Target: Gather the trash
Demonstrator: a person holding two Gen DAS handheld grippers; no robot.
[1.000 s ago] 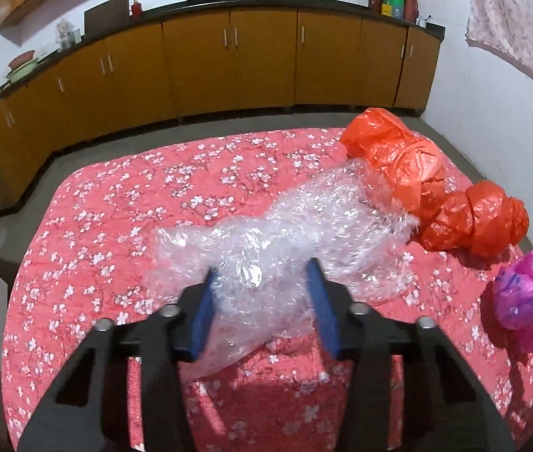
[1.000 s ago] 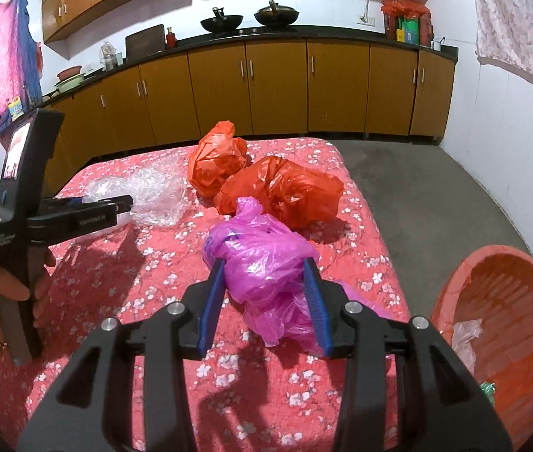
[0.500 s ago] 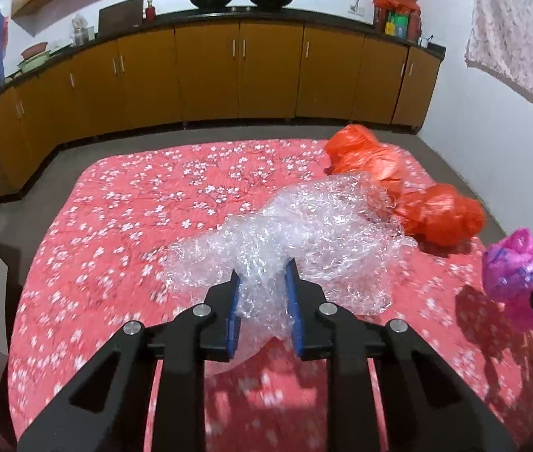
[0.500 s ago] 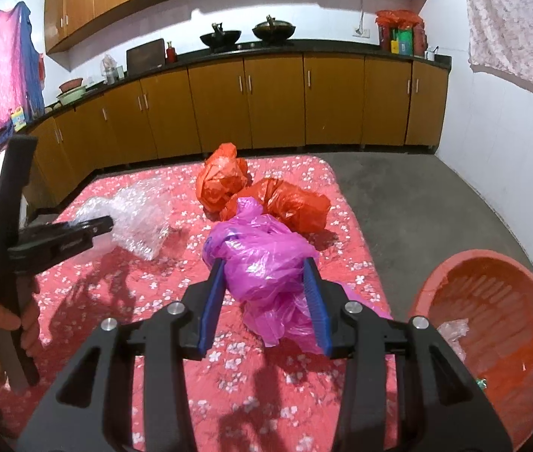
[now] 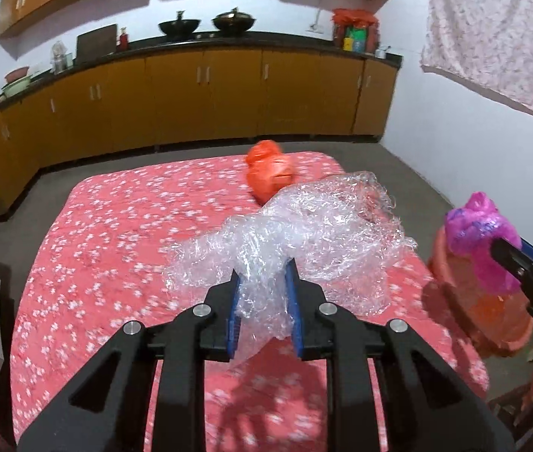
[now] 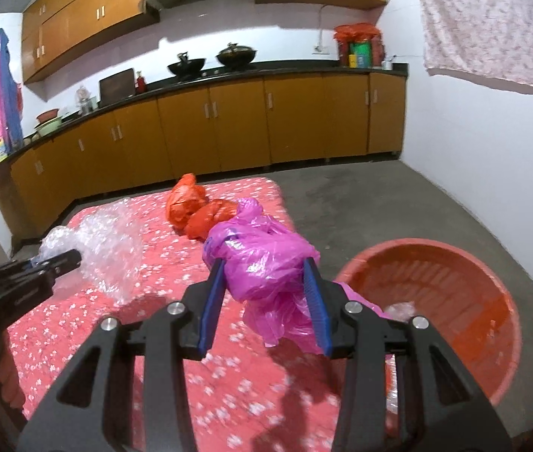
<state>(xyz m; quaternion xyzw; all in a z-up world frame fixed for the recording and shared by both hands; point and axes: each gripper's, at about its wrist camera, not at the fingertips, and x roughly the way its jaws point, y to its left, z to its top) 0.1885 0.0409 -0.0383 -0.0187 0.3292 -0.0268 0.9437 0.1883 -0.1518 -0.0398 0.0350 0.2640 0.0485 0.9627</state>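
My left gripper (image 5: 262,282) is shut on a crumpled clear bubble wrap (image 5: 315,226) and holds it lifted above the red flowered table (image 5: 116,248). My right gripper (image 6: 266,275) is shut on a magenta plastic bag (image 6: 262,252), held in the air near the table's right edge. The orange-red basin (image 6: 454,301) stands on the floor to the right, with a little clear trash inside. Orange plastic bags (image 6: 191,207) lie at the far end of the table. In the left wrist view the magenta bag (image 5: 481,233) hangs over the basin (image 5: 466,301).
Yellow-brown kitchen cabinets (image 5: 210,98) with a dark counter run along the back and left. A white wall (image 6: 492,150) with a hanging pink cloth (image 6: 492,26) is on the right. Grey floor (image 6: 360,196) lies between table, basin and cabinets.
My left gripper closed on the bubble wrap and lifted it up and to the right. My right gripper raised the magenta bag and carried it toward the basin.
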